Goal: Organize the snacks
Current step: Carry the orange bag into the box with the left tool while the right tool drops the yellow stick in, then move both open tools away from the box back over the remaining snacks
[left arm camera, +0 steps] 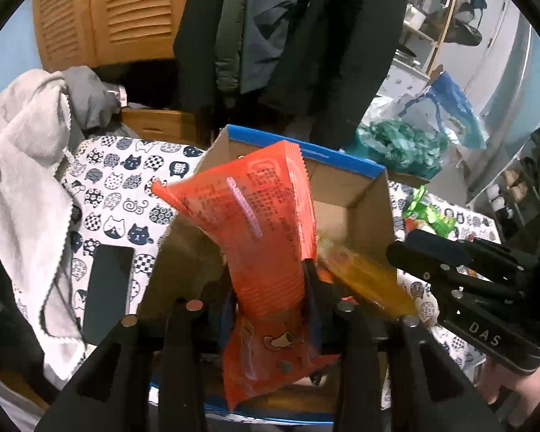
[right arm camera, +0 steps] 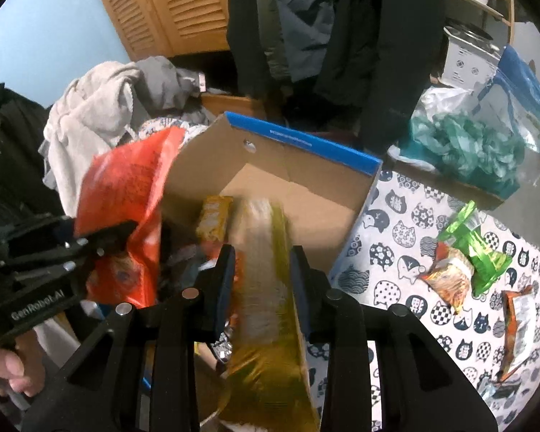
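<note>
Left gripper [left arm camera: 270, 309]: jaws narrow, orange pack [left arm camera: 266, 237] standing between them over the box [left arm camera: 356, 187]; whether the pads press it I cannot tell.
Right gripper [right arm camera: 261, 280]: jaws narrow around the yellow pack [right arm camera: 266, 288], which blurs as though loose; whether it is gripped I cannot tell.
Orange pack: tall, tilted, upper end leaning past the box's near-left wall, lower end near the box's front edge.
Yellow pack: lengthwise over the box's front edge, beside another yellow pack [right arm camera: 214, 221] already inside.
Box: open cardboard with a blue rim, on the cat-print cloth [right arm camera: 396, 252].
Left to sort: green pack [right arm camera: 475, 248] and two small orange packs, one [right arm camera: 450, 280] and one [right arm camera: 518, 327], on the cloth to the right, well apart from the box.
Step, as I judge it: both packs going into the box together.
Risk 1: the orange pack, top-heavy and leaning, may tip over the wall onto the cloth.
Risk 2: the two grippers sit close; crossing paths could knock either pack aside.
Risk 3: the yellow pack may catch on the front edge and slide out toward the person.
Risk 4: a phone [left arm camera: 108, 291] lies left of the box, where a falling pack could strike it.
</note>
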The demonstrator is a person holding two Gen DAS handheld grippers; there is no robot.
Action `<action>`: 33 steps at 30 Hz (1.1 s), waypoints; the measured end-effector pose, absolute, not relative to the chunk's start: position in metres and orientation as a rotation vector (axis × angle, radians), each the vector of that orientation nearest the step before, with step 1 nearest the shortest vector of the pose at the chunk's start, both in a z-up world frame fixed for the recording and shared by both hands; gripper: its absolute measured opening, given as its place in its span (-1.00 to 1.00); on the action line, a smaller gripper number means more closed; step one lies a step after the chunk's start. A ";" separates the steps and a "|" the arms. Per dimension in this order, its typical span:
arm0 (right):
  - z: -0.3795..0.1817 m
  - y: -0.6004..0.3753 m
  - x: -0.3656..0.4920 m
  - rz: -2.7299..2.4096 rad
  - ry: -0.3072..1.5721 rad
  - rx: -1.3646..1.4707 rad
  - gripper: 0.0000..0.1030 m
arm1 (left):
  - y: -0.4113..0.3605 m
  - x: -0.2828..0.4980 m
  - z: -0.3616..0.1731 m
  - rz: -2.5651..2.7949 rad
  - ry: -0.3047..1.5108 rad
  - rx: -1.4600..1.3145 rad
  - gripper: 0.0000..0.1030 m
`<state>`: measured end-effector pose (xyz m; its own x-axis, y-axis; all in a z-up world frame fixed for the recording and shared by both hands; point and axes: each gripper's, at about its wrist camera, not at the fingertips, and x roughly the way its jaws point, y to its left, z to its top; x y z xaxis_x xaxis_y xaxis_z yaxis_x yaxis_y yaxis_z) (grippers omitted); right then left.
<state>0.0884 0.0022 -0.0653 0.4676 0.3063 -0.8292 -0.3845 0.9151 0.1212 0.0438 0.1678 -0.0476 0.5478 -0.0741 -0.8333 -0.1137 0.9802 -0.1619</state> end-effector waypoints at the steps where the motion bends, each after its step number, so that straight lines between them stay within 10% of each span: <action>1: -0.063 0.001 0.088 0.426 0.993 -0.080 -0.35 | 0.166 0.044 -0.046 0.022 0.986 -0.202 -0.06; 9: -0.044 -0.023 0.081 0.385 0.953 -0.045 0.25 | 0.140 0.039 -0.030 -0.001 0.924 -0.102 0.45; 33: -0.054 -0.124 0.058 0.238 0.975 -0.054 0.47 | 0.050 0.047 -0.041 -0.150 1.000 -0.003 0.56</action>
